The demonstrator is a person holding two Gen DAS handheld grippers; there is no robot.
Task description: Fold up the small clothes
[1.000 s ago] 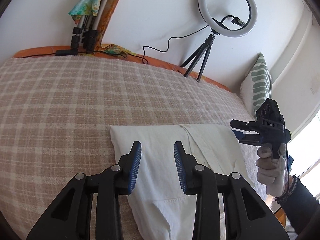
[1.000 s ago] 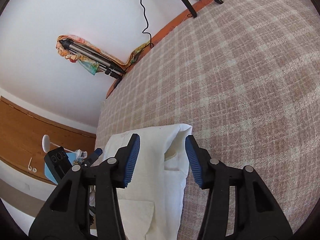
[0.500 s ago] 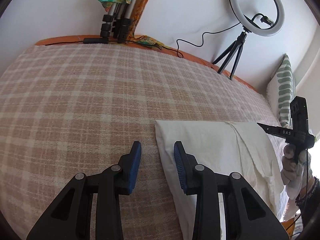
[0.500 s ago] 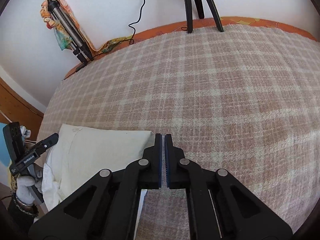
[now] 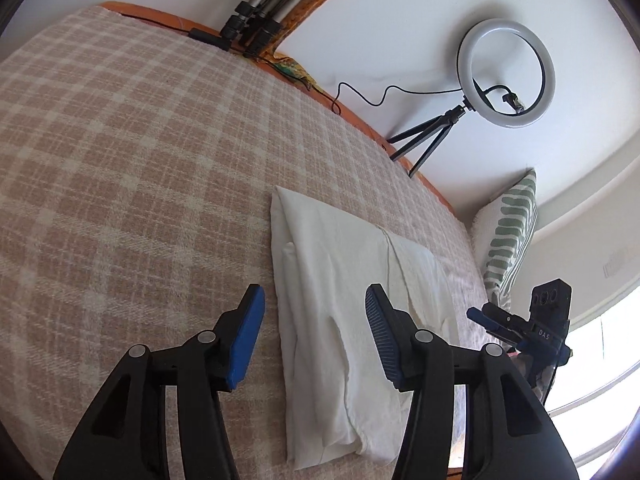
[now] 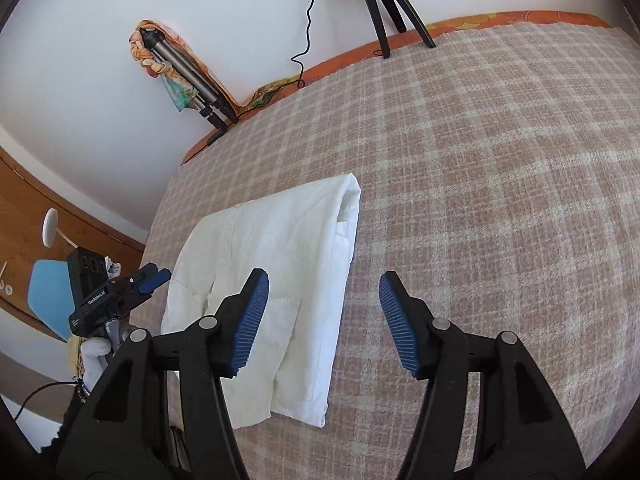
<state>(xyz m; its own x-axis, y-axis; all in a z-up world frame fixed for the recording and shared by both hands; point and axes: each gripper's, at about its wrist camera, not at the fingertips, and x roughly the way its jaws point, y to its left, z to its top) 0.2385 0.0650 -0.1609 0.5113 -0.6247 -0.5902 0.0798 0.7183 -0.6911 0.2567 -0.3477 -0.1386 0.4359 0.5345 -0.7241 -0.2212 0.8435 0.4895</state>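
We see a folded white cotton garment (image 5: 340,312) lying flat on the pink-and-cream checked woven blanket (image 5: 132,184) that covers the bed, and we take that garment as our landmark. Our left gripper (image 5: 312,332) hangs above its near end with blue ribbed pads well apart; its jaws have just been opening, the cloth lies below the gap, and neither pad presses on it. Our right gripper (image 6: 322,312) hovers over the garment's right edge, one pad above the white cloth and the other above bare blanket; its jaws have also just been opening and stand wide, gripping nothing. In the right wrist view the garment (image 6: 276,280) shows a thick rounded fold at its far corner, and the left gripper (image 6: 120,296) sits just beside its left edge, held in a white-gloved hand (image 6: 96,354). Beyond the garment's far end, at the wall, stands a white ring light on a small black tripod (image 5: 506,74). Near its right side leans a cream cushion with green stripes (image 5: 510,232). Farther left along the wall rests a folded grey tripod wrapped in a colourful scarf (image 5: 264,8).
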